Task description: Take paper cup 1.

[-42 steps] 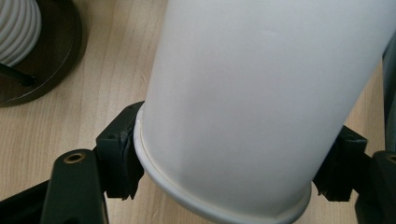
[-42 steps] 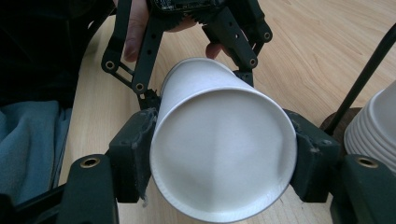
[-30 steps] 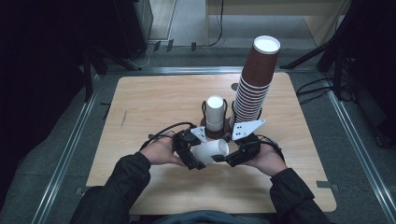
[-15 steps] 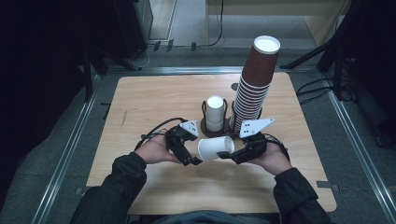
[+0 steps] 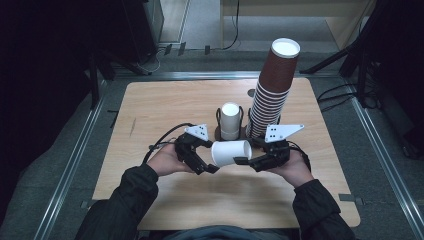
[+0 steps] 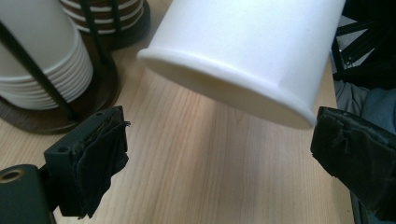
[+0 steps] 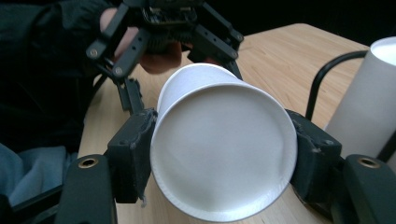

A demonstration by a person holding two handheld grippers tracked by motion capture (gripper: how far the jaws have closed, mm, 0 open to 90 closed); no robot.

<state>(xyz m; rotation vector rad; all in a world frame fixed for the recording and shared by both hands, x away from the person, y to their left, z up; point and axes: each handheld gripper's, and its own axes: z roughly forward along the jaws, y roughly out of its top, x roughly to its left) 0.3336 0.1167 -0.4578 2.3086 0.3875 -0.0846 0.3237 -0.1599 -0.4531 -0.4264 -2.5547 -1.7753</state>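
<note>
Right gripper (image 5: 245, 161): clamped on the white paper cup (image 5: 231, 152), one pad on each side of the base end, as seen in the right gripper view, where the cup's closed bottom (image 7: 223, 154) faces the camera between the two black jaws. Cup held on its side above the worktop (image 5: 165, 105), clear of the wood, rim end toward the left gripper (image 5: 210, 162).

Left gripper: jaws wide, having just been opening; pads (image 6: 100, 158) apart from the cup. In the left gripper view, cup rim (image 6: 224, 77) above and ahead of the pads, not pressed by either; no contact visible there. In the high view, left gripper just beside the cup's rim end, close to it; contact at that point not determinable.

Behind the cup, on the worktop: dark wire holder (image 5: 218, 131) carrying a short stack of white cups (image 5: 230, 120), upside down. Just to its right: tall stack of brown cups (image 5: 274, 90), white bottom of the top cup facing up. Both stacks near the held cup, not touching it.

Both hands low on the near side of the worktop, sleeves dark.
</note>
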